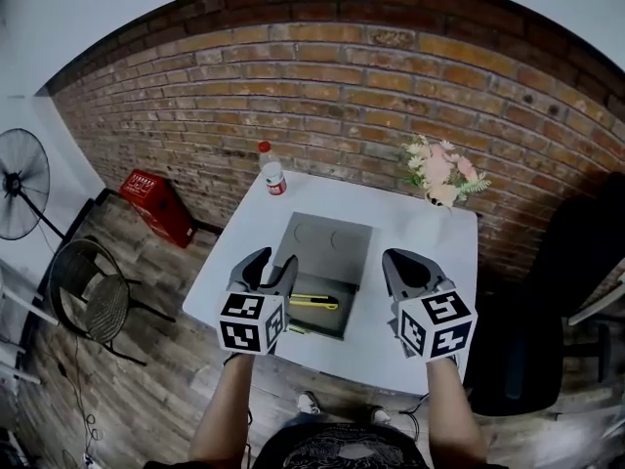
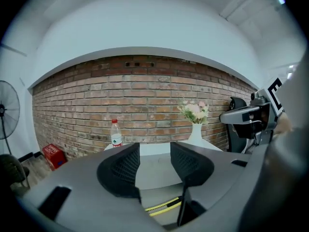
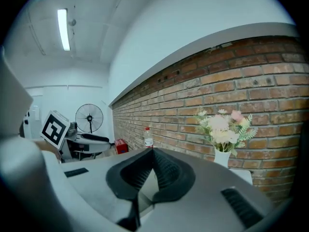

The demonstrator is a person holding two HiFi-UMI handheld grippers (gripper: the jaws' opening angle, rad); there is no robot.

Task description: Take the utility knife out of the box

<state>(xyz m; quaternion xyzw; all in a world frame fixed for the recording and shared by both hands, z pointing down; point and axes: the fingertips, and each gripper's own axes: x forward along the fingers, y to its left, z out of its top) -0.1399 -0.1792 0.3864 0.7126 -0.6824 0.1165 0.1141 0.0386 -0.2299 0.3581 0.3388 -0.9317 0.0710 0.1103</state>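
Observation:
An open grey box (image 1: 322, 262) lies in the middle of the white table (image 1: 430, 301), its lid folded back toward the wall. The yellow-and-black utility knife (image 1: 314, 303) lies in the box's near half. It also shows below the jaws in the left gripper view (image 2: 164, 207). My left gripper (image 1: 271, 262) hovers over the box's near left edge, above the knife. Its jaws stand open with nothing between them (image 2: 154, 166). My right gripper (image 1: 405, 262) is to the right of the box over bare table, its pads meeting at the tips (image 3: 152, 151), holding nothing.
A water bottle (image 1: 271, 169) stands at the table's far left corner, and a vase of flowers (image 1: 441, 179) at the far right. A brick wall runs behind. A fan (image 1: 20, 184), a wire chair (image 1: 93, 296) and a red crate (image 1: 156, 203) are at left, a black office chair (image 1: 566, 291) at right.

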